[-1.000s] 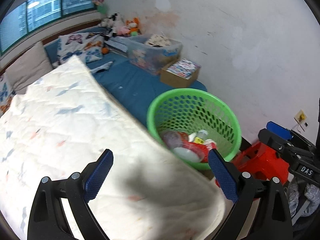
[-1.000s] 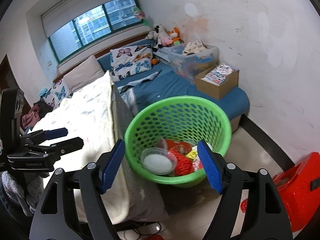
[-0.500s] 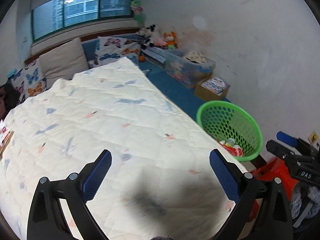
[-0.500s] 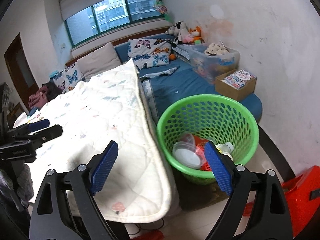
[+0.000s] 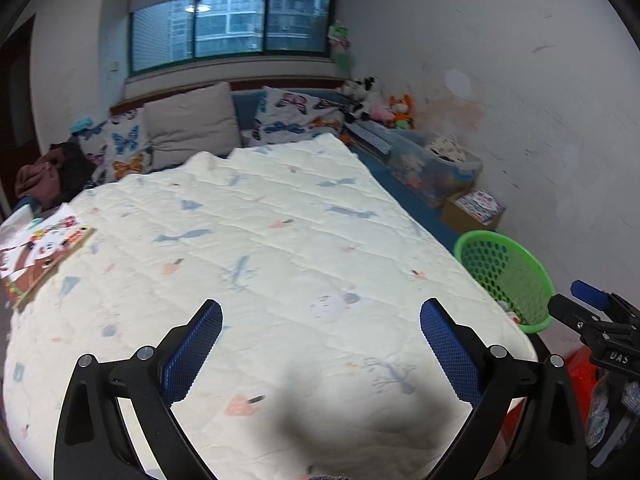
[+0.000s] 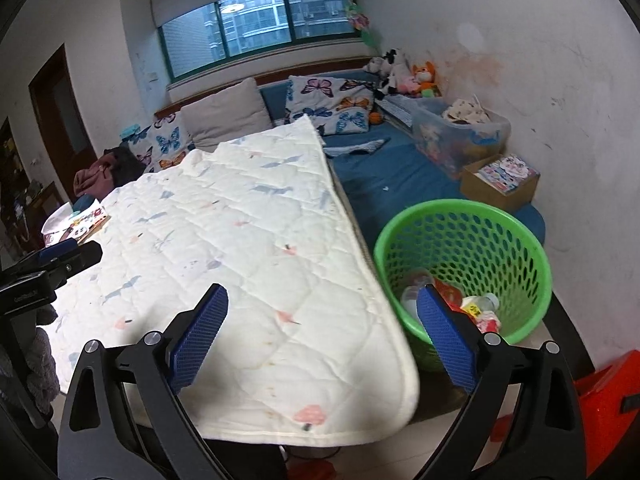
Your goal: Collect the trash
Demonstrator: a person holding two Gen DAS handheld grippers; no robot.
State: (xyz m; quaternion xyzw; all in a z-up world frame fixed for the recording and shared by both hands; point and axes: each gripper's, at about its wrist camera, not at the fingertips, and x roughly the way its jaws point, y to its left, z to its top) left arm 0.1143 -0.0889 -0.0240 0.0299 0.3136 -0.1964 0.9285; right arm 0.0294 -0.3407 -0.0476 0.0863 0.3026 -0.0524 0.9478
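Observation:
A green mesh basket (image 6: 472, 236) stands on the floor at the bed's right corner and holds trash: a clear lidded cup (image 6: 412, 300), red wrapping (image 6: 448, 290) and a small bottle (image 6: 486, 304). It also shows in the left wrist view (image 5: 500, 272). My left gripper (image 5: 320, 320) is open and empty above the white quilt (image 5: 280, 248). My right gripper (image 6: 322, 308) is open and empty, over the quilt's corner, left of the basket.
A picture book (image 5: 36, 252) lies on the quilt's left edge. Pillows (image 5: 192, 124), a clear storage bin (image 6: 460, 132) and a cardboard box (image 6: 502, 178) sit at the back and right. A red stool (image 6: 608, 404) stands on the floor at right.
Both grippers have pulled back and swung left, away from the basket, toward the quilt. The basket now sits at the right of both views. Both stay open.

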